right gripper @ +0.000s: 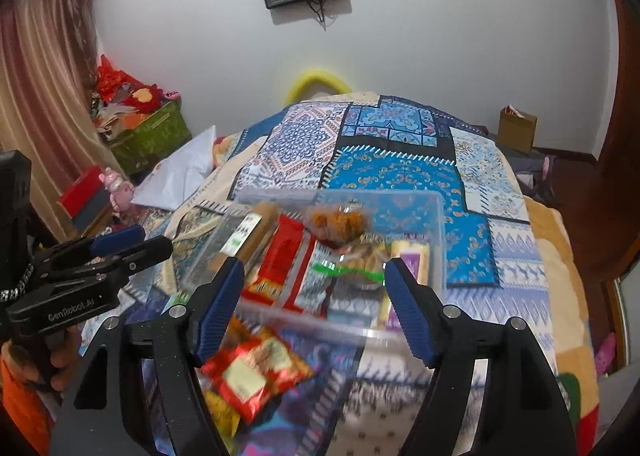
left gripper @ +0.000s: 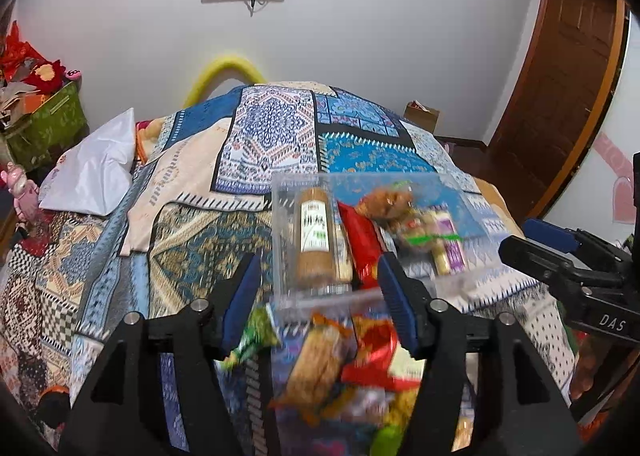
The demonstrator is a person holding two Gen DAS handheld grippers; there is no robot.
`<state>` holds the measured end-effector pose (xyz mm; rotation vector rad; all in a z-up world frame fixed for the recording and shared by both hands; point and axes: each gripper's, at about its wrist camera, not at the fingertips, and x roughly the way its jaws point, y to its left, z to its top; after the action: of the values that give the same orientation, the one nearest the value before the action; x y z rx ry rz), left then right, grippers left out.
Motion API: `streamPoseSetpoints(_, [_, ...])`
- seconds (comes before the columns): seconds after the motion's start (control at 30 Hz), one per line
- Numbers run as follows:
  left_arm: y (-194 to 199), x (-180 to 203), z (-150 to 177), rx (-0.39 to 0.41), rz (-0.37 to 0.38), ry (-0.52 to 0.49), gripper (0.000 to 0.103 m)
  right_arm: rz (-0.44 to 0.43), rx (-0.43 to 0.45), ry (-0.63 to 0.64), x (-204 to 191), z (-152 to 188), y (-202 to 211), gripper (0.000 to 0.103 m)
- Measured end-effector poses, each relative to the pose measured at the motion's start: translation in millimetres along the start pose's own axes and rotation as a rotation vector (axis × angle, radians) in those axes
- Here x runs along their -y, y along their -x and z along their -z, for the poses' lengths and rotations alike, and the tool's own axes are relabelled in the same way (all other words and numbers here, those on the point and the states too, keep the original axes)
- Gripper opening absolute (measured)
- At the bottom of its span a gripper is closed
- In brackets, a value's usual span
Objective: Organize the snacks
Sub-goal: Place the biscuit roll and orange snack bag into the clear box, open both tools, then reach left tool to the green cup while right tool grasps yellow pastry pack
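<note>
A clear plastic box (left gripper: 288, 192) (right gripper: 436, 216) sits on the patterned bedspread and holds several snacks: a tan cylinder pack (left gripper: 314, 236), a red wrapper (left gripper: 360, 244) (right gripper: 284, 260), a brown fried snack bag (left gripper: 388, 202) (right gripper: 338, 222) and a purple bar (left gripper: 450, 244) (right gripper: 412, 260). Loose snack packs (left gripper: 320, 360) lie in a pile in front of the box, among them a red and gold pack (right gripper: 256, 372). My left gripper (left gripper: 316, 296) is open and empty above the pile. My right gripper (right gripper: 314, 308) is open and empty over the box's near edge.
The bedspread (left gripper: 264, 144) (right gripper: 400, 176) covers the whole bed. A white pillow (left gripper: 96, 168) lies at the left. A green box of toys (left gripper: 48, 124) stands by the wall, a cardboard box (right gripper: 516, 128) at the far right, a wooden door (left gripper: 560, 88) beyond.
</note>
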<state>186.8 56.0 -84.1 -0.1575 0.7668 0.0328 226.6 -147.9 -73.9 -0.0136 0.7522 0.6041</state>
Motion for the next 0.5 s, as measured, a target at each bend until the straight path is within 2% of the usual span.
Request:
streamPoseSetpoints(0.17, [16,2,32,-0.044,0.008,-0.004,0.061,-0.008,-0.022,-0.006,-7,27,13,0.071])
streamPoseSetpoints(0.5, [26,2,101,-0.156,0.015,-0.024,0.061,-0.062,-0.153,-0.022,-26,93,9,0.071])
